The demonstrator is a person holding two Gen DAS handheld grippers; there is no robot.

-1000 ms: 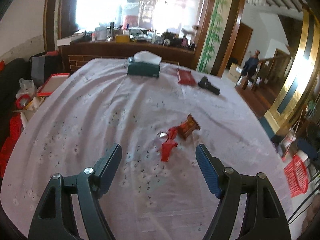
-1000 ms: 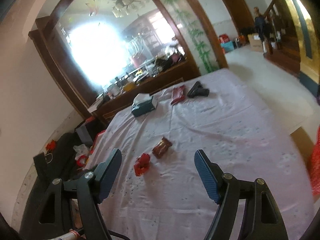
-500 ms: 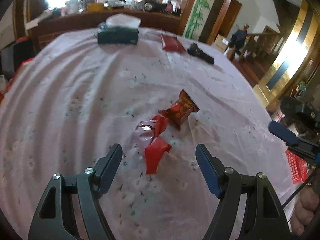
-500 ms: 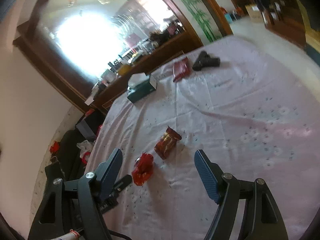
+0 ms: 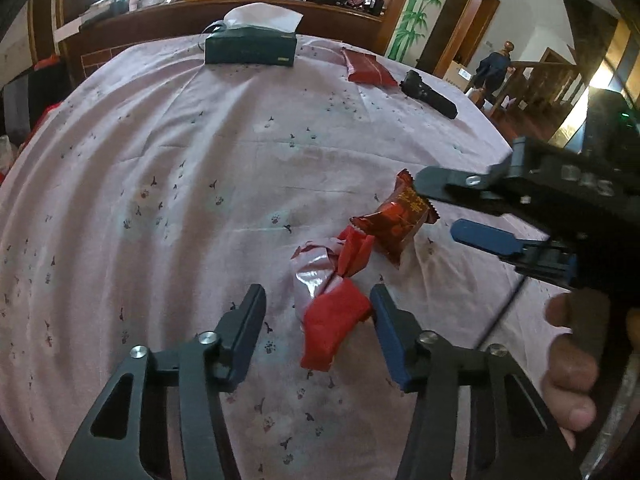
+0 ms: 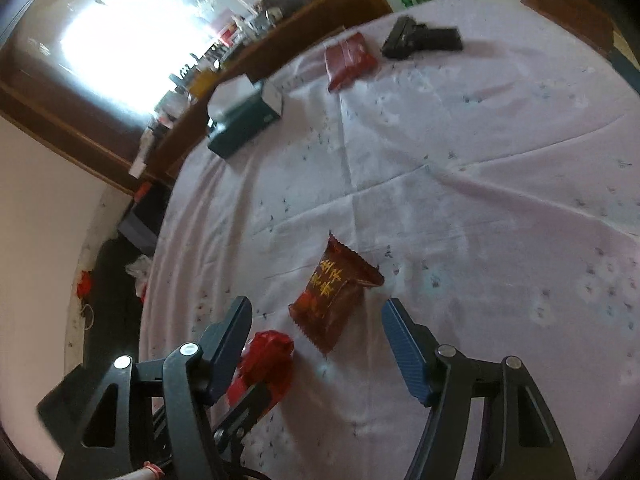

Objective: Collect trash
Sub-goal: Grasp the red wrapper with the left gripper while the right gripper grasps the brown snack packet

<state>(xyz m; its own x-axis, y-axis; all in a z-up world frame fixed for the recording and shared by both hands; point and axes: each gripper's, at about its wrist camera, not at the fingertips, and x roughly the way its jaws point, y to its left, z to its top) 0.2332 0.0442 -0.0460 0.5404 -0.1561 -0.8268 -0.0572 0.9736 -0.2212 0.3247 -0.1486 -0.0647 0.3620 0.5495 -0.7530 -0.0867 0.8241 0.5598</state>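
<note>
A crumpled red and silver wrapper [image 5: 332,296] lies on the pink tablecloth [image 5: 180,184]. My left gripper [image 5: 318,316] is open, low over it, with the wrapper's red end between the jaws. A dark red snack packet [image 5: 394,220] lies just beyond it. My right gripper [image 6: 316,334] is open, with the snack packet [image 6: 334,304] between and just ahead of its fingers. It shows in the left wrist view [image 5: 444,210] at the packet's right end. The crumpled wrapper [image 6: 268,356] sits by its left finger.
A green tissue box [image 5: 250,44], a flat red packet [image 5: 366,68] and a black device [image 5: 428,94] lie at the table's far side. A cluttered wooden sideboard [image 5: 240,4] stands behind. The table edge drops off at right.
Both grippers have moved forward and down towards the table. The left one now straddles the crumpled wrapper and the right one has come in around the snack packet.
</note>
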